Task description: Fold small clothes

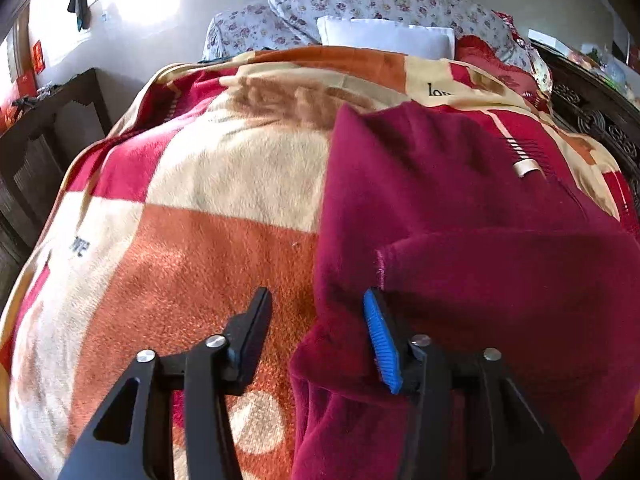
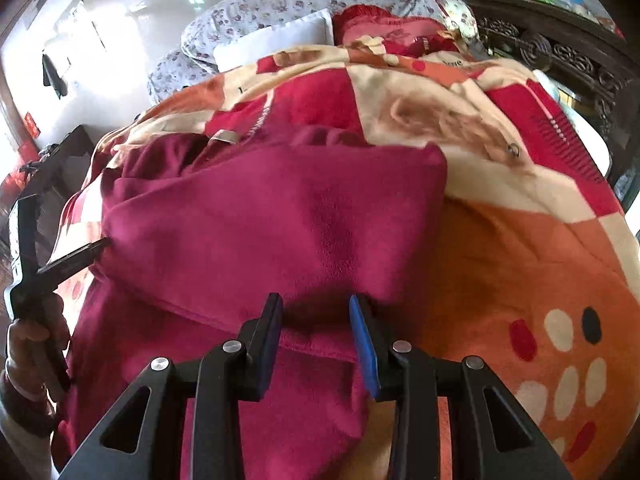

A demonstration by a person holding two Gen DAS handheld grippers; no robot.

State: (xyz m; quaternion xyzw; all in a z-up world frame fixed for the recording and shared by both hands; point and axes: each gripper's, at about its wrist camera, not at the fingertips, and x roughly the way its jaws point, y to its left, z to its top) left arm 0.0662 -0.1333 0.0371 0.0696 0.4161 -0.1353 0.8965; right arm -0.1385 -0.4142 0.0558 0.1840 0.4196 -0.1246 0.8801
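Folding the maroon fleece garment (image 2: 276,216) over itself on the bed blanket (image 1: 192,264).

Both grippers stand with fingers wide and empty: the left gripper (image 1: 318,340) straddles the garment's left edge, the right gripper (image 2: 316,340) sits at the folded flap's near edge. The garment lies toward the blanket's near edge, one fold apparently made; next probably comes pinching an edge for another fold.

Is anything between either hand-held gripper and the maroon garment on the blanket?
Nothing visible. The left hand-held gripper is open at the maroon garment's left edge, its blue pad against the cloth. The right hand-held gripper is open right over a folded edge. Only the patterned blanket lies underneath.
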